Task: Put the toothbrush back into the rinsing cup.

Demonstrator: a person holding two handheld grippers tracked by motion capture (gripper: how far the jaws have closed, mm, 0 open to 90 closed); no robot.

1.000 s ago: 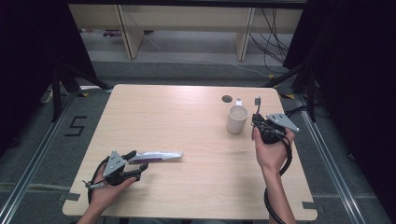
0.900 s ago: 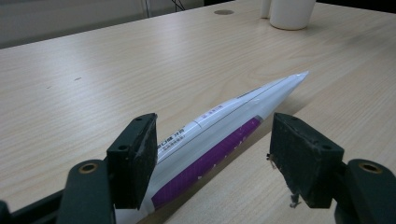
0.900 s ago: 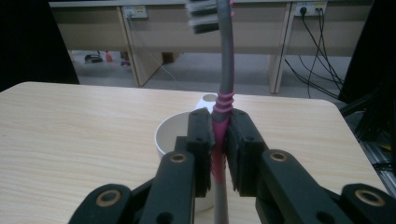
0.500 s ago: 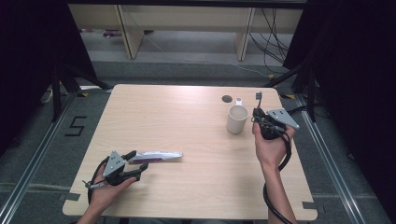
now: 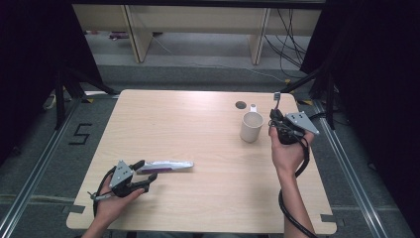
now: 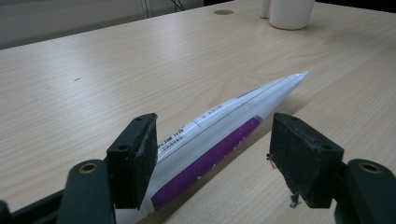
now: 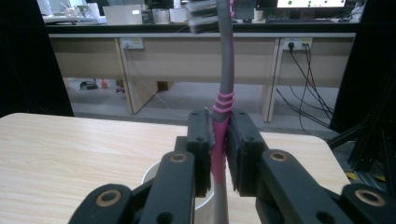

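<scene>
A white and purple toothpaste tube [image 5: 166, 166] lies flat on the wooden table [image 5: 198, 139], near the front left. My left gripper [image 5: 146, 171] rests at its near end, open. In the left gripper view the tube [image 6: 224, 126] runs between the two pads [image 6: 135, 158] without touching them. At the right, my right gripper [image 5: 274, 116] is shut on a grey toothbrush [image 5: 276, 101] with a pink grip, held upright with its bristles at the top. In the right gripper view the toothbrush [image 7: 226, 70] stands above the white cup [image 7: 154, 175]. That cup [image 5: 251, 127] stands just left of the right gripper.
A small round hole [image 5: 240, 104] marks the table behind the cup, with a small white object [image 5: 253, 107] beside it. Desks and cables stand beyond the far edge. Dark curtains hang on both sides, and floor rails run along the table.
</scene>
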